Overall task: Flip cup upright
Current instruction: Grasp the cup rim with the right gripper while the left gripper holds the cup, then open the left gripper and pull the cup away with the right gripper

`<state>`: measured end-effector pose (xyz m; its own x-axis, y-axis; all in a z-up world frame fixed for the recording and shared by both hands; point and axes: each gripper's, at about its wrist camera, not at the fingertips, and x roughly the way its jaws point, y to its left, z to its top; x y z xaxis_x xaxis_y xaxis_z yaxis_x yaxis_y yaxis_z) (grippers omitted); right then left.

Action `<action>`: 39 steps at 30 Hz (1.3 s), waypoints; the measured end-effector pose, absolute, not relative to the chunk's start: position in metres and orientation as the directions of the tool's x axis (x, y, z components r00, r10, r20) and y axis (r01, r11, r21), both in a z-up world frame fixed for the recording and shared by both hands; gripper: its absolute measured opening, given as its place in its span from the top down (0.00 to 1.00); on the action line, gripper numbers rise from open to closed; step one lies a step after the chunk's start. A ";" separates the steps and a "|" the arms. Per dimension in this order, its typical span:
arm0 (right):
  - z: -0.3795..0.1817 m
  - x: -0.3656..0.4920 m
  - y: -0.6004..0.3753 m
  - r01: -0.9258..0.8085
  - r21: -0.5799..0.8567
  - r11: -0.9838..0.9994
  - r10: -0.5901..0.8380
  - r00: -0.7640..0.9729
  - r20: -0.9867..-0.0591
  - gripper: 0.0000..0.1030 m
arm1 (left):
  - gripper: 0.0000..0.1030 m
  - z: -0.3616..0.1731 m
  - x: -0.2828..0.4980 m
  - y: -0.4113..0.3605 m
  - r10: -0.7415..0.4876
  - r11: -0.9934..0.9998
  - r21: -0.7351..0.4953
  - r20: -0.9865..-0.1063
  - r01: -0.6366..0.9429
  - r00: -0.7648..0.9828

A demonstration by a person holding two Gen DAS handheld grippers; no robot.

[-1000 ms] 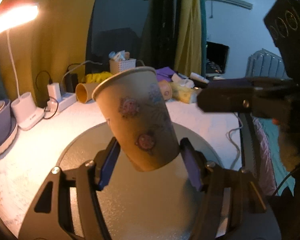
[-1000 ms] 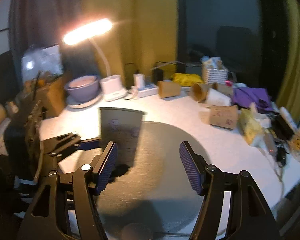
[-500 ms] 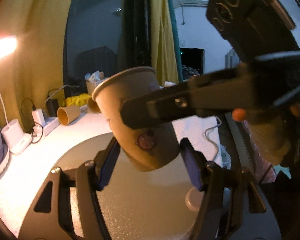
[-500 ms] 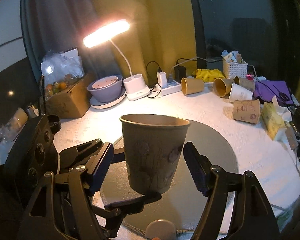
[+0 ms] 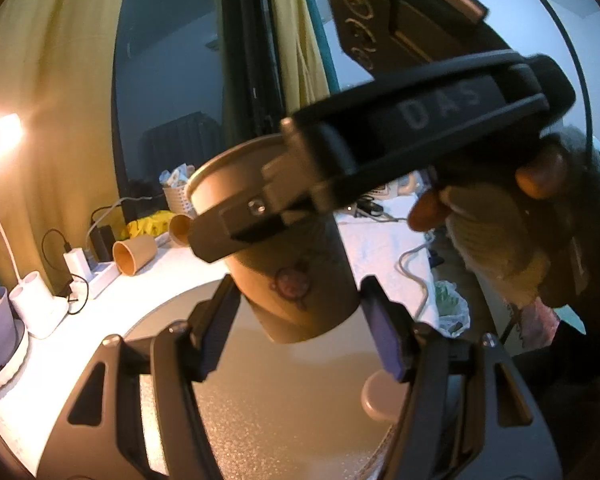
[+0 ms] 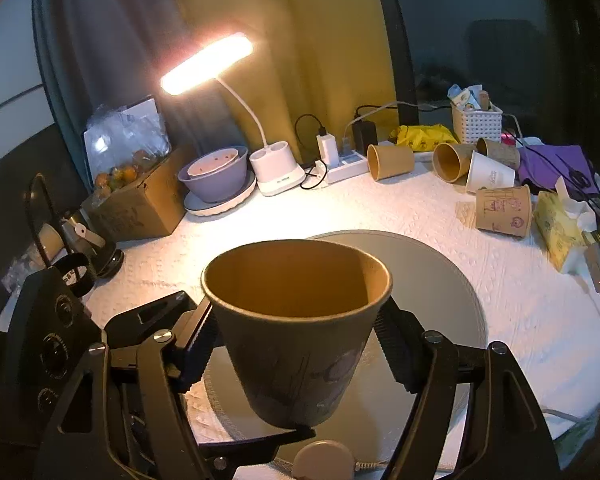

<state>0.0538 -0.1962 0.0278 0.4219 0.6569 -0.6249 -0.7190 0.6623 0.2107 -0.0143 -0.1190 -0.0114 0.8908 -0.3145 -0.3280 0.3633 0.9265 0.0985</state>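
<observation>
A brown paper cup [image 5: 296, 276] with small printed figures is held mouth up, a little tilted, above the round grey mat [image 5: 284, 408]. My left gripper [image 5: 300, 332] is shut on its lower half. My right gripper [image 6: 296, 344] has its fingers against the cup [image 6: 296, 332] on both sides, just below the rim, and it crosses the left wrist view as a dark bar [image 5: 380, 152]. The cup's open mouth faces up in the right wrist view.
A lit desk lamp [image 6: 276, 168], a purple bowl [image 6: 216, 176], a power strip [image 6: 344, 164], several paper cups lying on their sides [image 6: 392, 160], a white basket [image 6: 476, 120] and a cardboard box [image 6: 136, 204] ring the white table. A small round disc [image 6: 324, 460] lies at the mat's near edge.
The right gripper has moved in and closed around the cup's upper part. The cup has stayed in the left gripper, mouth up, and sits closer to the right wrist camera.
</observation>
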 end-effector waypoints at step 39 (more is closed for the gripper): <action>0.019 0.065 -0.196 -0.696 0.161 0.700 0.609 0.463 -0.644 0.34 | 0.29 -0.017 0.009 -0.098 -0.289 0.950 -0.019 -0.427 0.311 0.857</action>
<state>0.0653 -0.1962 0.0193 0.4633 0.6092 -0.6436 -0.6960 0.6997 0.1613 0.0093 -0.0979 -0.0173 0.8572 -0.2885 -0.4265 0.3106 0.9503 -0.0186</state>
